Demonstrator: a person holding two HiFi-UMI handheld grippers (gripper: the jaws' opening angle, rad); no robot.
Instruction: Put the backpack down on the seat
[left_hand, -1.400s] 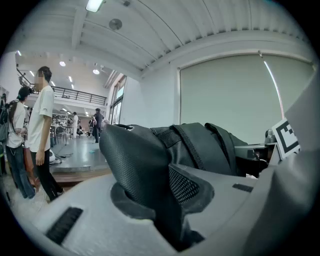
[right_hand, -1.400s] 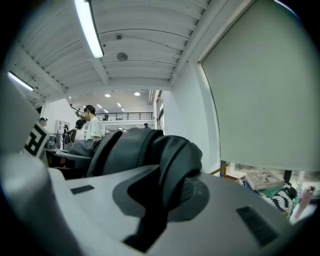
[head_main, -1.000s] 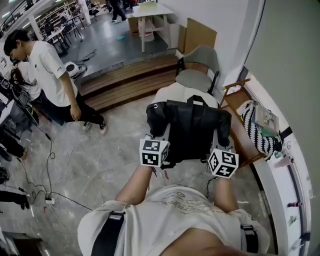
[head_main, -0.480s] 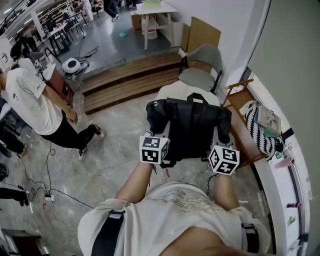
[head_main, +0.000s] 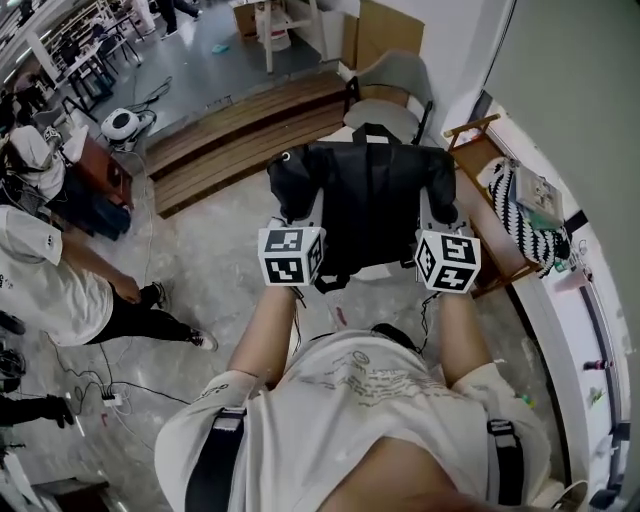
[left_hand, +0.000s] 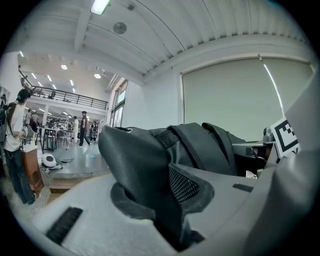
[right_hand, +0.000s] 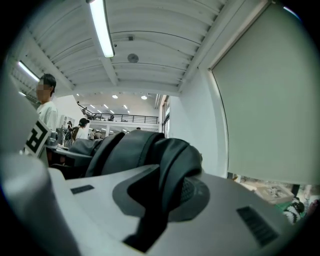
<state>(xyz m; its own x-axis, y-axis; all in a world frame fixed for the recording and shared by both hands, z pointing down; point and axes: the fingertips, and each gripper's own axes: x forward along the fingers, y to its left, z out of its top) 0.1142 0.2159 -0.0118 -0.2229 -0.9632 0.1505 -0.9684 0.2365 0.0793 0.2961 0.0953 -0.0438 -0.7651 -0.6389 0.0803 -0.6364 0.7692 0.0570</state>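
Both tongs are clamped on the black backpack (head_main: 368, 200). It hangs between them in front of the person, back panel up, over a pale seat (head_main: 372, 270) that shows only as slivers at the pack's near and far edges. Whether the pack's weight rests on that seat cannot be told.

The left tongs (left_hand: 165, 210) are closed on the mesh-lined left strap (left_hand: 142, 170), which folds down into the narrow gap between the jaws. The right tongs (right_hand: 152, 210) pinch the right strap (right_hand: 175, 165) the same way, with the padded loop arching up out of the jaws.

From the head view the two marker cubes sit at the pack's near corners, one on each side.

A grey chair (head_main: 392, 118) stands just beyond the seat's far edge, by the wall. To the right a striped bag (head_main: 515, 215) lies on a wooden stand. Wooden steps (head_main: 230, 140) run across the floor (head_main: 200, 290) at the left, where a bystander (head_main: 45, 290) stands.
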